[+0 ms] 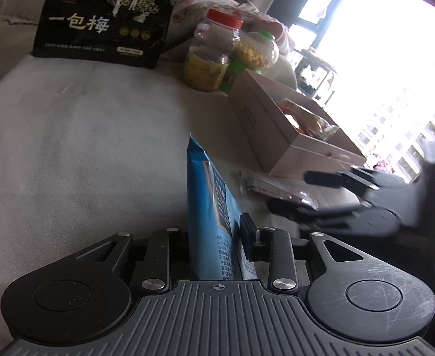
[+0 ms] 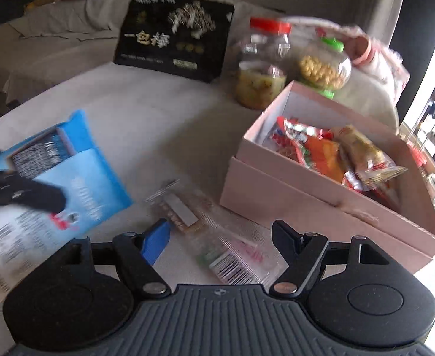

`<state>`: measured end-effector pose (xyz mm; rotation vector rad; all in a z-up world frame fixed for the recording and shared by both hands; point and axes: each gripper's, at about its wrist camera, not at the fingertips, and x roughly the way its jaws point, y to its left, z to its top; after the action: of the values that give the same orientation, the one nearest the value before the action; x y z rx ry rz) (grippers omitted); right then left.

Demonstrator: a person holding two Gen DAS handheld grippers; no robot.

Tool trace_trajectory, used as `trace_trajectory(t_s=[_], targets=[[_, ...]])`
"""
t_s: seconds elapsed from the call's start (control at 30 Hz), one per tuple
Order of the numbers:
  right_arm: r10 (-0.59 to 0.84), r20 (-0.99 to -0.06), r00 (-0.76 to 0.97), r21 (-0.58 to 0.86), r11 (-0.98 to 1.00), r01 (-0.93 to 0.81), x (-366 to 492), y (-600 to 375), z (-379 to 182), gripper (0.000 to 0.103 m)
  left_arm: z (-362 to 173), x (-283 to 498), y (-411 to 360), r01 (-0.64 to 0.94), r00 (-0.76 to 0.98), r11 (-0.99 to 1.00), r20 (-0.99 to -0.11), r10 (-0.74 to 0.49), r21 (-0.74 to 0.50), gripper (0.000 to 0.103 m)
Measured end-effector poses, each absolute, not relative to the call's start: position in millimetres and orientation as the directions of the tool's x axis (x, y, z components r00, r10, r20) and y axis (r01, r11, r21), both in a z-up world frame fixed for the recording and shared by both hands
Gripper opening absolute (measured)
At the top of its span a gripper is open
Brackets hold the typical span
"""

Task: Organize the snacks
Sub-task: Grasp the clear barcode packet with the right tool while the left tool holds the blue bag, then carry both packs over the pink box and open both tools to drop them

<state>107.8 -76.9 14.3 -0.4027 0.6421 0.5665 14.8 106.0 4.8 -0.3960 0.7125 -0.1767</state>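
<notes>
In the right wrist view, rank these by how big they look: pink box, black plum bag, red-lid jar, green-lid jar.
1. pink box, largest, though also nearest the camera.
2. black plum bag.
3. red-lid jar.
4. green-lid jar, close to the red-lid jar in apparent size; the box edge partly hides it, so that order is unsure.

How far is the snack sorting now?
Done: several red and orange snack packets already lie in the pale pink cardboard box. In hand: the left claw is shut on a blue foil packet. Left: a clear wrapped snack bar lies on the table under the open right claw.
</notes>
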Motion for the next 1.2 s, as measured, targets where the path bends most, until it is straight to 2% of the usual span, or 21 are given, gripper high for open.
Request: trace_trajectory(t_s=[0.17,0.33,0.47,0.6,0.7,0.73,0.77,0.83,1.03,1.2], targets=[[0.426,-0.687,0.588,-0.018,0.799,-0.600,112.6,-88.2,14.9,0.078,6.0,10.7,112.3,0.017,0.734,0.899,-0.605,-0.308,-0.437,0.028],[0.566,-0.711,0.418,0.145,0.699,-0.700,89.7,-90.6,21.3,0.077,12.8,7.2,116.3,-0.010,0.749,0.913,-0.607,-0.263,-0.408,0.024],[0.531,-0.683,0.501,0.103,0.749,-0.654,96.1,-81.9,26.2,0.077,11.6,4.8,118.6,-0.020,0.754,0.910,-0.604,-0.258,-0.414,0.023],[0.468,-0.708,0.529,0.082,0.798,-0.597,115.2,-65.2,16.6,0.073,9.7,2.0,120.6,-0.026,0.756,0.903,-0.599,-0.263,-0.429,0.023],[0.429,-0.691,0.582,-0.041,0.781,-0.624,100.0,-51.3,14.9,0.055,7.9,1.5,121.7,-0.031,0.756,0.893,-0.595,-0.273,-0.449,0.023],[0.438,-0.692,0.574,-0.043,0.768,-0.638,96.3,-50.7,15.7,0.044,7.4,1.0,122.0,-0.031,0.756,0.889,-0.593,-0.278,-0.456,0.023],[0.452,-0.699,0.554,-0.027,0.758,-0.652,93.9,-52.5,17.6,0.042,7.4,1.0,121.7,-0.031,0.755,0.886,-0.592,-0.283,-0.463,0.022],[0.477,-0.708,0.521,0.013,0.746,-0.665,91.2,-60.8,22.3,0.041,9.0,-0.3,119.5,-0.024,0.752,0.881,-0.589,-0.296,-0.473,0.021],[0.485,-0.668,0.564,0.036,0.778,-0.627,69.6,-113.1,45.8,0.041,27.6,-9.9,85.1,0.086,0.739,0.901,-0.579,-0.344,-0.425,0.019],[0.477,-0.575,0.664,0.033,0.825,-0.564,46.6,-165.1,84.8,0.041,48.9,-14.1,51.1,0.186,0.740,0.908,-0.554,-0.381,-0.375,0.019]])
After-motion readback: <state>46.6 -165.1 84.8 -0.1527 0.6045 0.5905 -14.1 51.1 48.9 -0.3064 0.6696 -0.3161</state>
